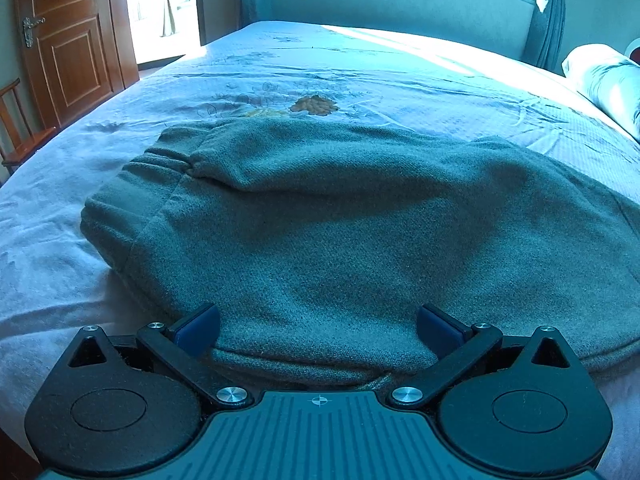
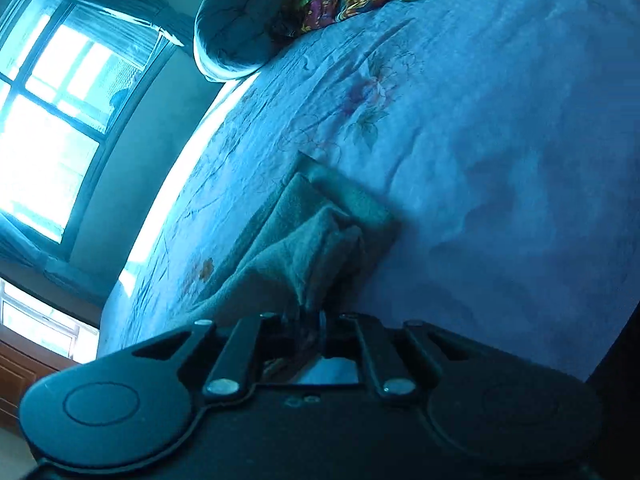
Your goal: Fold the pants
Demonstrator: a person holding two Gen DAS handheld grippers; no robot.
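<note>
The grey-green pants [image 1: 340,220] lay across the middle of the left wrist frame on the bed [image 1: 60,260]. The left gripper [image 1: 318,330] stood wide at their near edge, pads apart. At lower centre of the right wrist frame, the right gripper [image 2: 310,316] was pinched tight on a bunched fold of the pants.
</note>
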